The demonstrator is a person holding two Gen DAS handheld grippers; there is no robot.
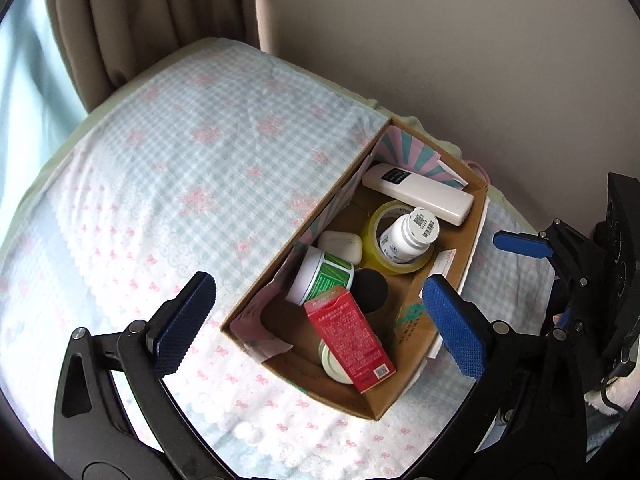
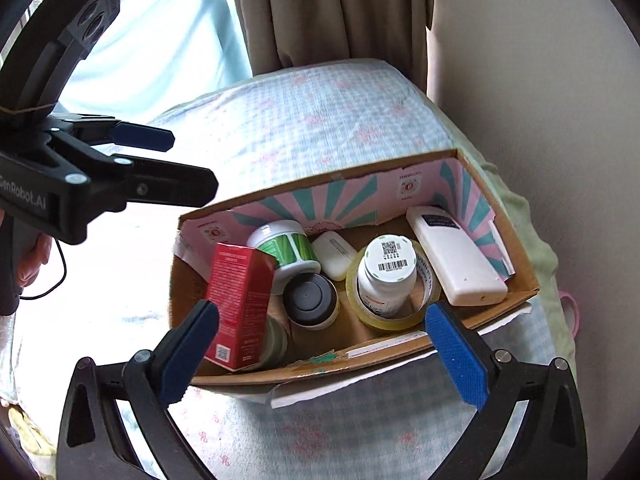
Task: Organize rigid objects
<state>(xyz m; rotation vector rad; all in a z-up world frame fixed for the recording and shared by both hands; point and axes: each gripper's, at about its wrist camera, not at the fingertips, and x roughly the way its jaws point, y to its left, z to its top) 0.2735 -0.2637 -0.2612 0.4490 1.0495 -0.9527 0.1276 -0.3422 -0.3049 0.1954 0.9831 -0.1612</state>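
A cardboard box [image 1: 436, 356] [image 2: 400, 170] sits on a checked cloth. It holds a red carton [image 1: 348, 336] [image 2: 240, 300], a green-labelled white jar [image 1: 320, 276] [image 2: 286, 246], a black-lidded jar [image 1: 370, 288] [image 2: 310, 300], a white pill bottle [image 1: 408, 234] [image 2: 386, 276] standing inside a yellow tape roll [image 1: 370, 232] [image 2: 354, 296], a white case [image 1: 342, 246] [image 2: 334, 254] and a white remote [image 1: 416, 192] [image 2: 456, 266]. My left gripper [image 1: 316, 320] is open and empty above the box's near end. My right gripper [image 2: 324, 356] is open and empty over the box's near wall.
The checked cloth [image 1: 180, 168] covers a padded surface. Beige curtains [image 1: 132, 20] [image 2: 328, 8] hang behind, a plain wall [image 1: 460, 40] stands to the right. The other gripper shows at the right edge of the left wrist view [image 1: 560, 252] and at the upper left of the right wrist view [image 2: 100, 168].
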